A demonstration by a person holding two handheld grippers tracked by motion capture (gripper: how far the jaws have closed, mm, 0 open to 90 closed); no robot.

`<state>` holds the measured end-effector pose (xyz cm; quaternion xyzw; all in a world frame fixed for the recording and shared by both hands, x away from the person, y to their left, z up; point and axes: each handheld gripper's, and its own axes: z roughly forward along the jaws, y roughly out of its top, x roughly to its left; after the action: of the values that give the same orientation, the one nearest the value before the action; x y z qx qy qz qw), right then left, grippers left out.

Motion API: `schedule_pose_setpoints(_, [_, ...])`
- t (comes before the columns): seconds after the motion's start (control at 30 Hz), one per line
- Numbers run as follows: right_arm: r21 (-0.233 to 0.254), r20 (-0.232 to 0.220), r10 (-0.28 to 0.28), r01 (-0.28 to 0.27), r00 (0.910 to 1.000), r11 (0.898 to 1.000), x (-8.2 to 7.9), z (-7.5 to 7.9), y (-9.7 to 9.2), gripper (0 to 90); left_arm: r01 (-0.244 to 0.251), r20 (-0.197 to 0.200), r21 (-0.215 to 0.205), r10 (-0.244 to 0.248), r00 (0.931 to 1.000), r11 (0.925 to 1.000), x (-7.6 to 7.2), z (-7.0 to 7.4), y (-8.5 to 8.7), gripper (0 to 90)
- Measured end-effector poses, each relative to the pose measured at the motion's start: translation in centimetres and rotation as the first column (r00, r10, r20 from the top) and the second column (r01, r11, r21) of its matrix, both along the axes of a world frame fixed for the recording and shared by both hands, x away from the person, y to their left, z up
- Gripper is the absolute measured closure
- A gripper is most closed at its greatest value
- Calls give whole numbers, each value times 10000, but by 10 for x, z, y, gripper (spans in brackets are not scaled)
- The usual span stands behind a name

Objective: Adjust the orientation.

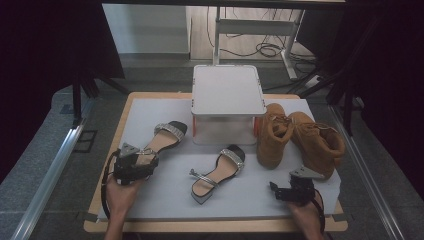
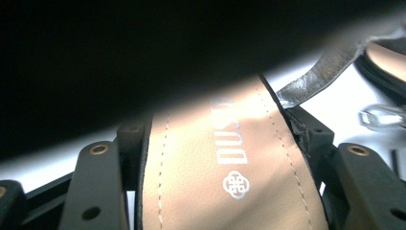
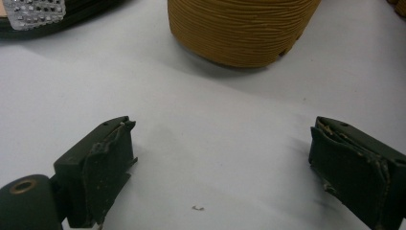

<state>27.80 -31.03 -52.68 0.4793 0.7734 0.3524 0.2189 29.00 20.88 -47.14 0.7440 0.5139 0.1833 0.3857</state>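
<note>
Left tongs (image 1: pixel 142 162), at the near left of the bench (image 1: pixel 165 192), are clamped across the heel end of the left sandal (image 1: pixel 162 138), both jaws flanking its insole (image 2: pixel 225 172). Right tongs (image 1: pixel 280 191) rest with jaws apart and empty, near the tan boots (image 1: pixel 300 140). Risk: the grip bears on a smooth, tapered sole, so the sandal may pivot or slip out when lifted. Its loose ankle strap (image 2: pixel 321 72) may snag the second sandal (image 1: pixel 217 175) at bench centre.
</note>
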Motion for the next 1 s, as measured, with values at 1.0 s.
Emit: schedule_pose_setpoints(1.0, [1, 0, -3, 3, 10000, 10000, 0, 0, 0, 79, 1054, 256, -446, -1044, 9942, 9934, 13, 4, -49, 389])
